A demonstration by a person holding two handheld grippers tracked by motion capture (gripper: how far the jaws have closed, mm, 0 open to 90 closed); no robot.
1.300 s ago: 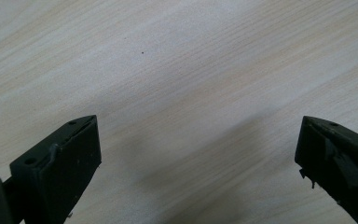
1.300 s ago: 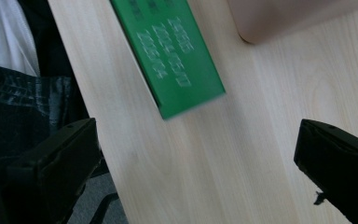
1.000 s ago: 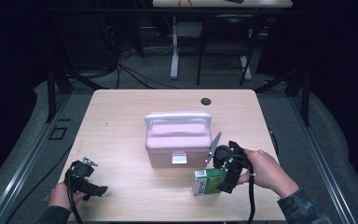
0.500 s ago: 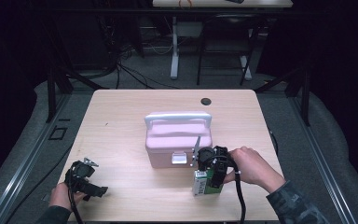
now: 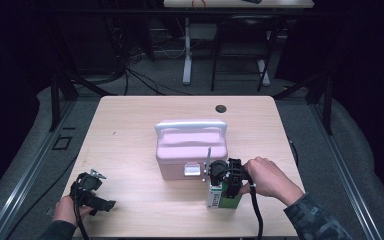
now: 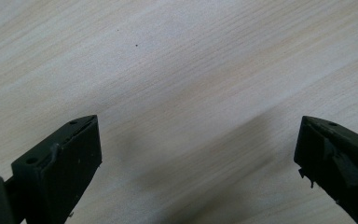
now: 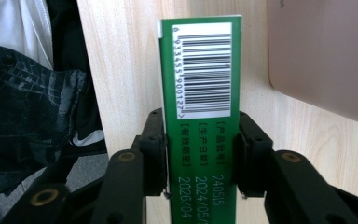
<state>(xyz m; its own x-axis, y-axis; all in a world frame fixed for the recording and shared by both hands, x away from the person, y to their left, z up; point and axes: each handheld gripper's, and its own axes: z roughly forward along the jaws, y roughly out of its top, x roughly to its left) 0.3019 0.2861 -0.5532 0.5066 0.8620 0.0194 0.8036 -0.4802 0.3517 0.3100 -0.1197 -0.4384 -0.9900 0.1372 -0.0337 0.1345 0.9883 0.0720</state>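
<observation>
A green carton (image 5: 219,199) with a barcode panel (image 7: 206,70) stands on the wooden table (image 5: 130,130), just in front of the right corner of a pink carrying case (image 5: 192,145). My right gripper (image 5: 224,184) comes at it from the right, and its jaws have just been closing. In the right gripper view both pads (image 7: 154,154) press on the carton's sides, with the case (image 7: 326,56) close on the right. My left gripper (image 5: 104,202) rests low at the table's front left, its jaws wide open (image 6: 198,154) over bare wood.
The pink case has a white handle (image 5: 191,126) and a white latch (image 5: 192,171) facing me. A dark round hole (image 5: 221,108) marks the table's far side. A sleeve (image 7: 28,116) shows left of the carton. Table legs and cables stand beyond the far edge.
The right hand slid left up to the green carton, and its jaws narrowed from wide open until they gripped the carton's sides. The left hand stayed put.
</observation>
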